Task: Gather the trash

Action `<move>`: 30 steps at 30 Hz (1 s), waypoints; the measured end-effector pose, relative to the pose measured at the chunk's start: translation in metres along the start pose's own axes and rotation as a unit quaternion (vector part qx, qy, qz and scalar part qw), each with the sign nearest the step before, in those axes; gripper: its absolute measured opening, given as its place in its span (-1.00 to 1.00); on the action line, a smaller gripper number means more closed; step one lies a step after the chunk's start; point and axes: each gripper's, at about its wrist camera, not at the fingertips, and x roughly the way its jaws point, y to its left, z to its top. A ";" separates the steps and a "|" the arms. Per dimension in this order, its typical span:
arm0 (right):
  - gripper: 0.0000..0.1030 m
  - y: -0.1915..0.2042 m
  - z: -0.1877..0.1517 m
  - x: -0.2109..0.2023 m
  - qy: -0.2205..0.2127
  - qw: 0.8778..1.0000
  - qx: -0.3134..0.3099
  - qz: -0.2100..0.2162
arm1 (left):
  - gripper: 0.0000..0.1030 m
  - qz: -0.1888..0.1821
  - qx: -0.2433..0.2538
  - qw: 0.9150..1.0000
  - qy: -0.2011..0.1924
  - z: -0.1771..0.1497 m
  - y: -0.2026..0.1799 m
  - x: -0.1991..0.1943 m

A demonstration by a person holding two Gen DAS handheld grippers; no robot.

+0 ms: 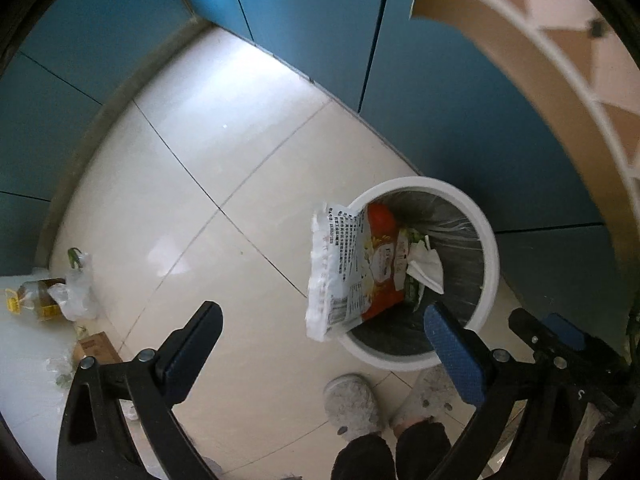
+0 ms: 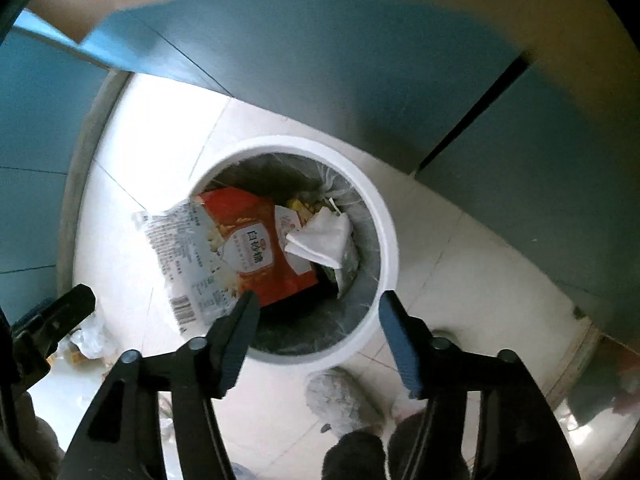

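Both my left gripper (image 1: pixel 324 354) and right gripper (image 2: pixel 316 340) have fingers released, empty. The red-and-white plastic packet (image 2: pixel 236 252) hangs over the round white bin's (image 2: pixel 384 216) rim at centre frame; I'd nudge it fully inside.

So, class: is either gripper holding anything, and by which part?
Nothing is held. The left gripper and right gripper are open, and the red-and-white plastic food bag lies across the round white bin's rim.

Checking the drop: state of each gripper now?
Left gripper: open, empty.
Right gripper: open, empty; red-and-white plastic food bag lies across the round white bin.
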 end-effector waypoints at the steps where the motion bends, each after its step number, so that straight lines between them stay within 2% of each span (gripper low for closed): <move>1: 0.43 0.002 -0.003 -0.013 -0.005 1.000 -0.004 -0.005 | 1.00 0.001 -0.001 1.000 -0.006 -0.003 0.001 -0.015; 3: 0.63 0.004 -0.010 -0.040 -0.016 1.000 -0.014 -0.011 | 1.00 0.003 -0.001 1.000 -0.014 -0.009 -0.002 -0.033; 4: 0.66 0.004 -0.014 -0.054 -0.021 1.000 -0.018 -0.014 | 1.00 0.003 -0.002 1.000 -0.018 -0.013 -0.002 -0.047; 8: 1.00 0.006 -0.032 -0.122 -0.038 0.998 -0.038 -0.022 | 1.00 0.002 -0.002 0.999 -0.032 -0.033 -0.005 -0.118; 11: 1.00 0.008 -0.049 -0.176 -0.048 0.997 -0.054 -0.024 | 1.00 0.002 0.003 0.999 -0.046 -0.051 -0.009 -0.169; 17: 1.00 0.010 -0.089 -0.311 -0.082 0.992 -0.091 -0.024 | 1.00 -0.003 0.015 0.996 -0.083 -0.092 -0.021 -0.289; 23: 1.00 0.012 -0.125 -0.449 -0.134 0.983 -0.126 -0.020 | 1.00 -0.012 0.016 0.990 -0.137 -0.129 -0.036 -0.395; 27: 1.00 0.007 -0.147 -0.531 -0.168 0.975 -0.146 -0.012 | 1.00 -0.016 0.000 0.985 -0.173 -0.151 -0.044 -0.452; 30: 1.00 0.004 -0.163 -0.571 -0.186 0.970 -0.157 -0.005 | 1.00 -0.010 -0.020 0.981 -0.193 -0.169 -0.049 -0.484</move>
